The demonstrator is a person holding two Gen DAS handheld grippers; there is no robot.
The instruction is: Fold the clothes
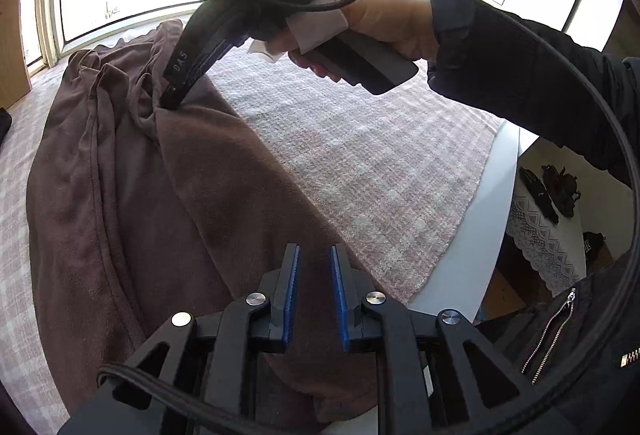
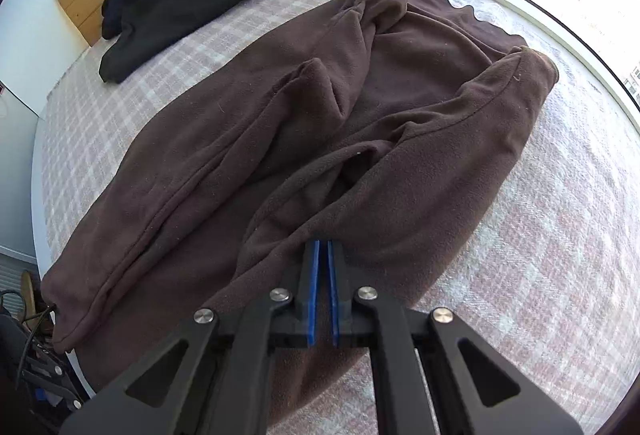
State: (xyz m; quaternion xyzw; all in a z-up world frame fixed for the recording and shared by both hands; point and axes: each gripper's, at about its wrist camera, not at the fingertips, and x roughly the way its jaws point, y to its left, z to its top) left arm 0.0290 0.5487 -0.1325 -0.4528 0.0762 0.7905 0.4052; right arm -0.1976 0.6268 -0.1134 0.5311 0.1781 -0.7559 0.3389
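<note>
Fleece, brown (image 2: 400,95), spread limp and rumpled across plaid bed cover (image 2: 540,255), not yet folded into any tidy shape. Long axis running from hem at the bed's near edge up toward the windows, with loose flaps and ridges heaped along the middle.

Right gripper (image 2: 322,247) planted on the fleece partway along that axis, toward the window end, pointing steeply down. Jaws all but together, only a sliver of gap showing between the blue pads. Tips buried in a gathered ridge of cloth, with creases radiating out from them in the left wrist view. Judged as a pinch on the fleece, though the cloth inside the pads stays hidden. Person's hand (image 1: 384,23) wrapped round the handle, dark sleeve behind.

Left gripper (image 1: 314,255) hanging over the hem end of the fleece, close to the bed's edge. Jaws a little apart, brown cloth visible beyond the gap, pads pressing on nothing. Fleece directly below and ahead of these jaws, stretching away along the same axis toward the right gripper.

Black garment (image 2: 168,7) lying well clear of the fleece, beyond its far side by the wooden headboard.

Likely step: securing two points along one long edge before carrying it across. Left hand nearer the hem, so the hem corner falls to it. Risk: thick pile slipping from a shallow pinch.
</note>
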